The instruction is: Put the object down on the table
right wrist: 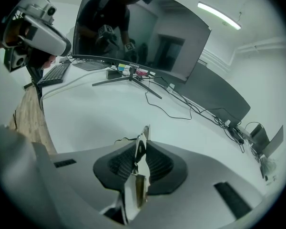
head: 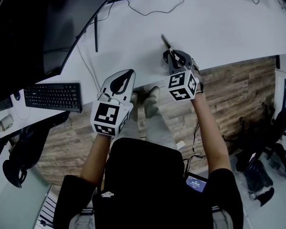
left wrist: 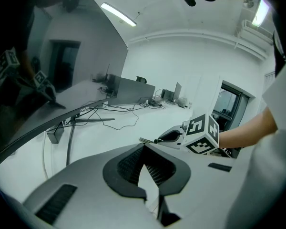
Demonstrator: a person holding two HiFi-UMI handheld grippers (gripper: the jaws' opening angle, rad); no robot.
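My right gripper [head: 172, 52] hovers over the near edge of the white table [head: 219, 27], shut on a thin flat metal tool [head: 165, 41] whose tip pokes out past the jaws toward the upper left. The right gripper view shows that tool [right wrist: 145, 130] pinched upright between the ribbed black pads [right wrist: 157, 163] of the right gripper [right wrist: 140, 148], above bare tabletop. To the left, my left gripper [head: 131, 72] sits at the table edge, fingertips meeting with nothing between them. In the left gripper view, the left gripper [left wrist: 144, 147] points at the right gripper [left wrist: 169, 136] and the tool's tip [left wrist: 146, 140].
A curved black monitor [head: 33, 27] on a thin stand [head: 96, 32] fills the left. A black keyboard [head: 53, 96] lies at the near left. Cables [head: 148, 8] trail across the far tabletop. Wooden floor [head: 233, 85] and the person's legs lie below the table edge.
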